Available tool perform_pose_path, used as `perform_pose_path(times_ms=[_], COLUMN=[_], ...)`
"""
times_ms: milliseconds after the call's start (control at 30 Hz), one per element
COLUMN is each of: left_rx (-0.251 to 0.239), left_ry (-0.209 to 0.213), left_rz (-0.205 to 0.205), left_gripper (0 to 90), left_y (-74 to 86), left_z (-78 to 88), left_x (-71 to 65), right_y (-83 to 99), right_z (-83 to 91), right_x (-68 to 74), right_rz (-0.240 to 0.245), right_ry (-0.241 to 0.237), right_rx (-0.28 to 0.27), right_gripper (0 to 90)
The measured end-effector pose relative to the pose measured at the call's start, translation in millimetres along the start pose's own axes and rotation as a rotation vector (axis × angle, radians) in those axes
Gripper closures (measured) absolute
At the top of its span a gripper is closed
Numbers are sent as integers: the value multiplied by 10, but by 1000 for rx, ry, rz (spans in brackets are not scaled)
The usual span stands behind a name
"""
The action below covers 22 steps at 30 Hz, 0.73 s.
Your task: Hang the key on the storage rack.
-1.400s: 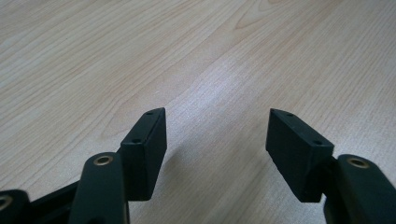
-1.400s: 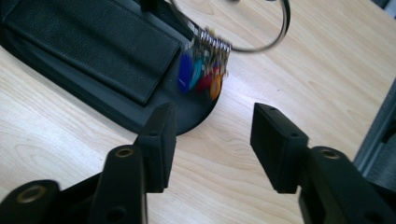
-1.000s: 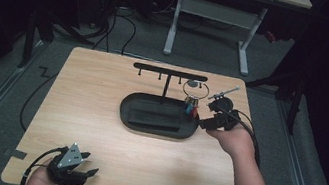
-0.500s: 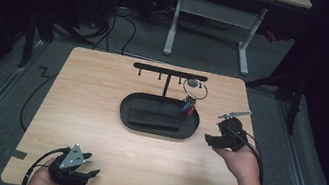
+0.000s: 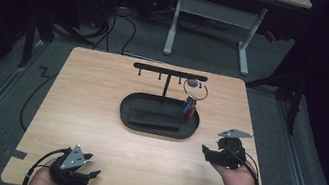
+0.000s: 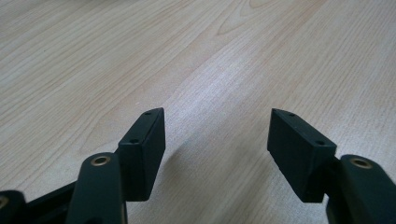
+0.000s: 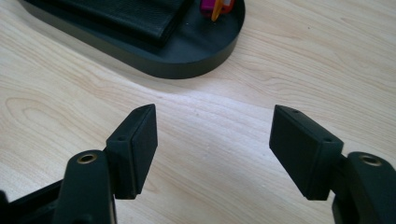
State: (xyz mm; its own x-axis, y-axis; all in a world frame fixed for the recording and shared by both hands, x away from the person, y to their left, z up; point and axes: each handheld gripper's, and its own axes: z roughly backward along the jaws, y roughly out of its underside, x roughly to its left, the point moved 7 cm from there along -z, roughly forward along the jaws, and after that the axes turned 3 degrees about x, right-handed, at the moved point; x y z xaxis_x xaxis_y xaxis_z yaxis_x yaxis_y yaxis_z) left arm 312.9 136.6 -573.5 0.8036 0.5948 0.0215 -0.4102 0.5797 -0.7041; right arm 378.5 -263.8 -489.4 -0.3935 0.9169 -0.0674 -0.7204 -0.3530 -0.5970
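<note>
Hovering low over the pale wooden table (image 5: 98,112), right gripper (image 5: 206,153) with jaws spread wide and nothing between them. Lying just ahead of those jaws, black oval tray (image 7: 187,56), with a flat black wallet-like pad (image 7: 135,16) inside and something pink and orange (image 7: 215,7) at the far end. Standing beyond the tray, black T-shaped rack (image 5: 169,73), a round ring (image 5: 196,90) hanging from it, possibly a key ring, too small to be sure. Resting well apart, at the near left corner, left gripper (image 5: 88,173), jaws likewise gaping, bare wood grain between them.
</note>
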Motion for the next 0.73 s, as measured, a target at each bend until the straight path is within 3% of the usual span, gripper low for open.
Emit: perform_pose_path(times_ms=[67,100,267,433,500,567,667,733], left_rx=[-2,2,-4,-11,-13,-22,-19,-21], left_ry=[1,3,5,10,10,17,14,12], left_rz=[-2,-3,-11,-18,-15,-1,0,1], left_gripper=[375,375,374,373,370,369,370,370], left_y=[-1,0,-5,-9,-6,-16,-11,-15], left_z=[-5,-4,-6,-5,-6,-9,-13,-12], left_x=[-4,-6,-15,-22,-23,-26,-24,-22], right_y=[94,94,318,540,672,747,793,803], right_z=[-11,-11,-103,-221,-262,-180,-77,-81], right_x=[95,95,329,505,560,527,402,386], right_rz=[23,23,0,-7,-13,-53,-104,-113], right_ry=[-3,-3,-34,-42,-24,-54,-18,-27], right_rx=[-51,-51,-115,-146,-198,-221,-282,-287], right_gripper=[294,294,247,231,259,231,257,255])
